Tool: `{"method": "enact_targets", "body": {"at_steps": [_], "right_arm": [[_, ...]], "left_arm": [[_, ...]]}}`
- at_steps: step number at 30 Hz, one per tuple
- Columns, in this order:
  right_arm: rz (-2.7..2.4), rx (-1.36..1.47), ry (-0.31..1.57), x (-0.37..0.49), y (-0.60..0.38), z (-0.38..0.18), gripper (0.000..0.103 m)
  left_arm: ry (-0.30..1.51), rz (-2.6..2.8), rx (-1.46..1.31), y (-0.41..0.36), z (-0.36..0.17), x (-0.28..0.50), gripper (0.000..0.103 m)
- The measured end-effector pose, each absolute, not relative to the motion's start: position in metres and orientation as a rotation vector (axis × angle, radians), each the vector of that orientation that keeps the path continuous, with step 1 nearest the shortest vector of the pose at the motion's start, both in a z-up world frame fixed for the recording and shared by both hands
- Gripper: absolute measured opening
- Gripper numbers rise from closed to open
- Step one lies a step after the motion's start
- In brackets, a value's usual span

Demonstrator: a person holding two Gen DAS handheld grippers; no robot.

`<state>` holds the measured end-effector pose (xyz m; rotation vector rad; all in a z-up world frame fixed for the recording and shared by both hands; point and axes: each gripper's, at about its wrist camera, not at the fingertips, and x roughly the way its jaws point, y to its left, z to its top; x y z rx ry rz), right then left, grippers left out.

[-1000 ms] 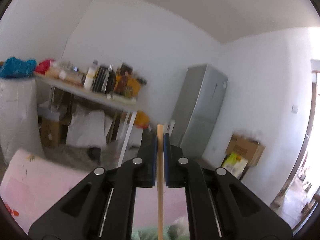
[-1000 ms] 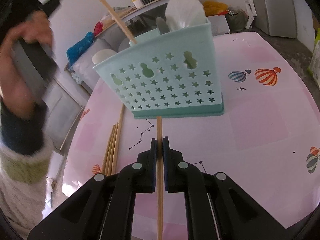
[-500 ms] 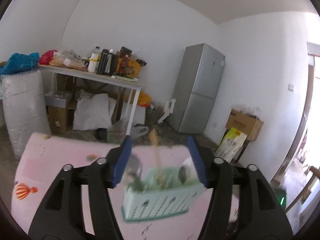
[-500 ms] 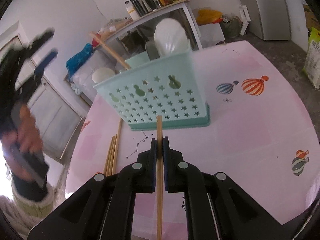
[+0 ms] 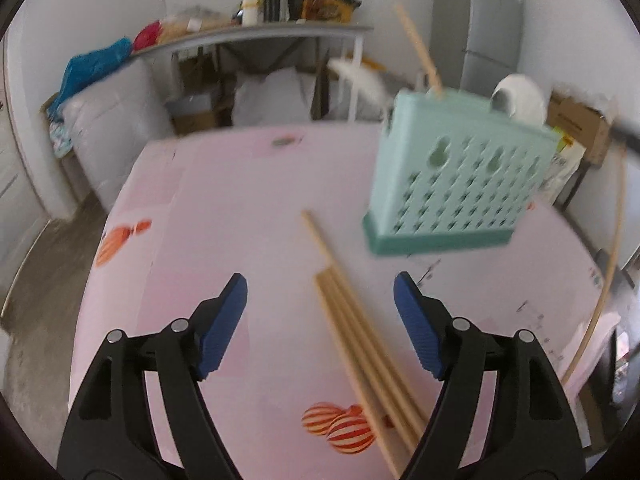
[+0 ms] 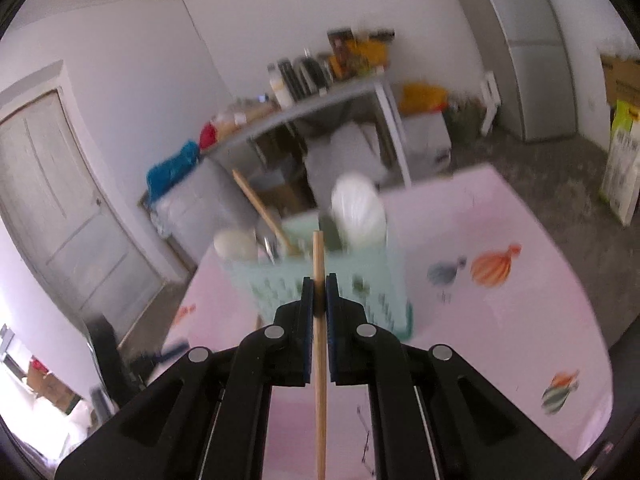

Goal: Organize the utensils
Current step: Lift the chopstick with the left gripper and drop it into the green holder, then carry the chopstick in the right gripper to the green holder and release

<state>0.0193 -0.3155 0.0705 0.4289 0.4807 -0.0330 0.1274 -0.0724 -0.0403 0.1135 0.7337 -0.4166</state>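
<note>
Left wrist view shows my left gripper (image 5: 320, 300), jaws just opened wide with nothing clamped, above loose chopsticks (image 5: 360, 340) on the pink table (image 5: 224, 200). My right gripper (image 6: 319, 292) is clamped on one chopstick (image 6: 319, 360) before the mint basket (image 6: 372, 292). I can read no writing.
</note>
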Motion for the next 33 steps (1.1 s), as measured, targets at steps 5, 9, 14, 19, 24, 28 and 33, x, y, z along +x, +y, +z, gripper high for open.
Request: {"method": "enact_targets", "body": {"at_steps": [5, 9, 14, 19, 24, 28, 33], "right_arm": [[-0.02, 0.388, 0.335, 0.023, -0.323, 0.124, 0.006], [-0.012, 0.336, 0.19, 0.024, -0.321, 0.167, 0.006], [-0.002, 0.269, 0.041, 0.043, -0.316, 0.203, 0.006], [-0.007, 0.244, 0.011, 0.077, -0.315, 0.201, 0.006], [-0.031, 0.244, 0.1, 0.113, -0.317, 0.162, 0.006], [-0.06, 0.23, 0.303, 0.138, -0.323, 0.12, 0.007], [-0.1, 0.29, 0.256, 0.109, -0.339, 0.116, 0.036]], "left_arm": [[0.754, -0.388, 0.102, -0.063, -0.045, 0.14, 0.072], [0.758, -0.362, 0.1, -0.06, -0.049, 0.14, 0.073], [0.773, -0.35, 0.09, -0.058, -0.052, 0.143, 0.073], [0.778, -0.347, 0.077, -0.054, -0.054, 0.144, 0.073], [0.779, -0.356, 0.051, -0.048, -0.055, 0.147, 0.073], [0.789, -0.36, 0.033, -0.044, -0.058, 0.149, 0.073], [0.794, -0.358, 0.034, -0.042, -0.06, 0.151, 0.074]]}}
